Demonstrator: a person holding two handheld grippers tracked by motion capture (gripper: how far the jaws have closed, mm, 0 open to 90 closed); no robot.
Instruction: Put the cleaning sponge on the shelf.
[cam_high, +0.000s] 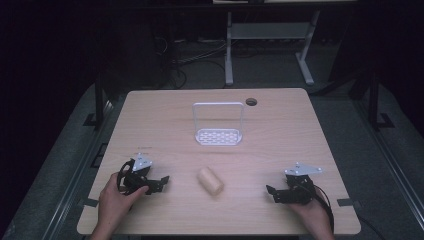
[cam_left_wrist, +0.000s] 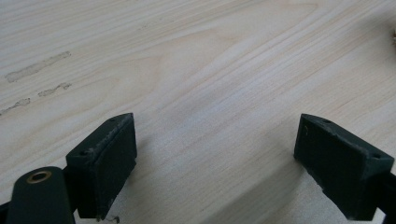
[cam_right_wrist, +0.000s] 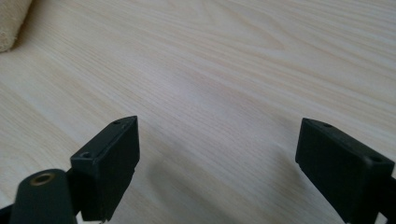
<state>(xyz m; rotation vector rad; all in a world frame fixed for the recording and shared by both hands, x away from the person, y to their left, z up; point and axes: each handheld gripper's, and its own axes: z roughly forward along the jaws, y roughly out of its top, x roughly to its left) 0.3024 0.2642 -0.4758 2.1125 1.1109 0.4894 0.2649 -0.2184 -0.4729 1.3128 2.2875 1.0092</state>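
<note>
A rolled beige towel (cam_high: 210, 181) lies on the wooden table (cam_high: 150, 120) near the front middle; its edge shows at the top left of the right gripper view (cam_right_wrist: 11, 23). Behind it stands a white wire rack (cam_high: 218, 125) with a perforated base. My left gripper (cam_high: 162, 182) rests low over the table at the front left, jaws wide apart over bare wood (cam_left_wrist: 215, 154). At the front right my right gripper (cam_high: 271, 194) points toward the towel, also open with only wood between its jaws (cam_right_wrist: 217, 158).
A round cable hole (cam_high: 251, 101) sits near the table's far edge. Beyond the table stand a white desk frame (cam_high: 270, 45) and cables on the dark floor. Faint smudges (cam_left_wrist: 37, 70) mark the wood ahead of the left gripper.
</note>
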